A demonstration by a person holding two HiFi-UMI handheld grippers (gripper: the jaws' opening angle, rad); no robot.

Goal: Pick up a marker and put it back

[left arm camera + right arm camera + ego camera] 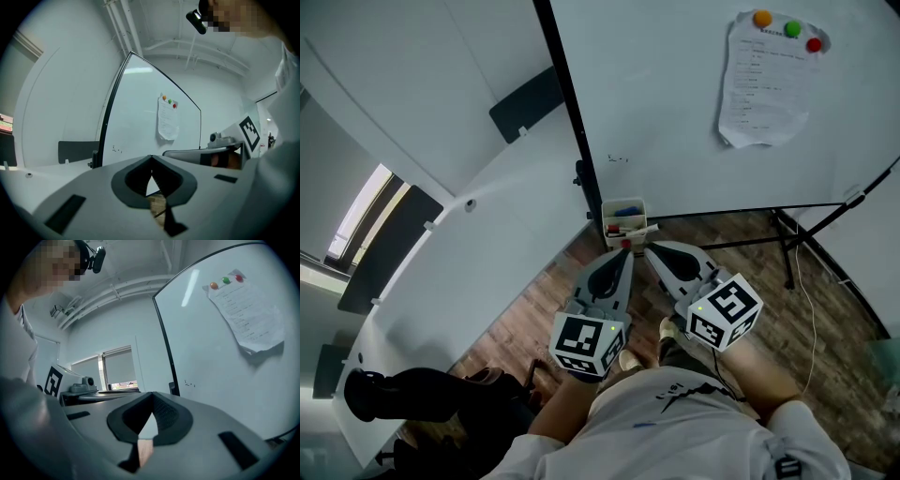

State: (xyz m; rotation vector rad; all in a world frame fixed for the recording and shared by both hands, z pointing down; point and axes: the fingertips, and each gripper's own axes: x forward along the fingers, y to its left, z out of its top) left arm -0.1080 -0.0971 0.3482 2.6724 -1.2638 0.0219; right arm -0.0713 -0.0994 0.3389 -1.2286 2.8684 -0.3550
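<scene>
A small white holder (623, 208) is fixed at the whiteboard's (675, 103) lower left corner. Markers stand in it, a blue one (626, 213) among them, and a red tip (625, 243) shows just below it. My left gripper (625, 253) and right gripper (648, 249) are held side by side near my body, with their tips just short of the holder. Both are shut with nothing between the jaws. In the left gripper view the left gripper (151, 158) has its jaws meeting at the tip. The right gripper (152, 394) looks the same in its own view.
A paper sheet (764, 84) hangs on the board under three coloured magnets. The board's black stand legs (787, 246) and a thin cable (811, 309) lie on the wood floor at right. A white surface (478, 253) runs along the left, with a black bag (422, 394) below it.
</scene>
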